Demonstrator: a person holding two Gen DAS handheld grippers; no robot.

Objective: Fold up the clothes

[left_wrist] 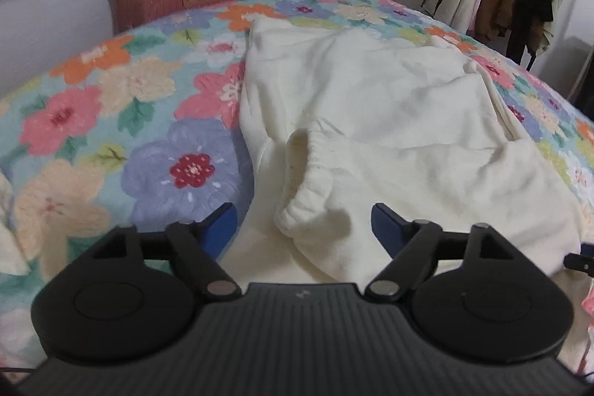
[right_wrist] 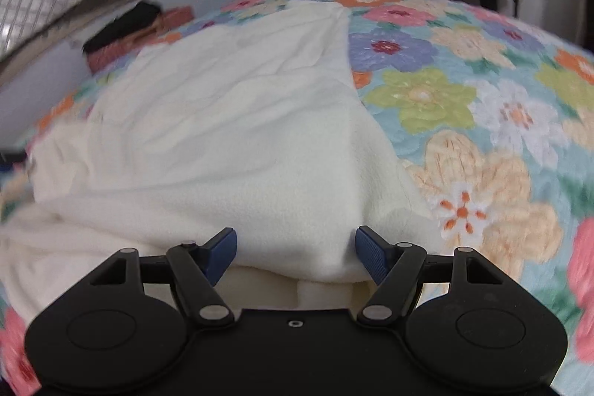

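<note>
**Cream garment on the bed, both jaws wide**

Cream garment (left_wrist: 371,106) lies spread on the bed (left_wrist: 111,121), over a bedspread with big flowers. It looks like a soft sweatshirt. In the left wrist view one sleeve is laid across the body, and its ribbed cuff (left_wrist: 308,188) rests just in front of the left gripper (left_wrist: 304,229). In the right wrist view a folded edge of the cloth (right_wrist: 297,247) sits between the fingers of the right gripper (right_wrist: 296,257), with more layers showing under it.

The garment seems to be partly folded, but the pictures do not settle how far the folding is. They fit a sleeve that was just laid in, or a fold that waits to be taken up again.

Both pairs of jaws stand wide apart and hold nothing. The left ones hang near the cuff, maybe just above the cloth; contact cannot be told. The right ones frame the edge, and touching is unclear too.

Any next grip would need the jaws to catch all layers together, since this thick, soft cloth can slip and sag.
</note>
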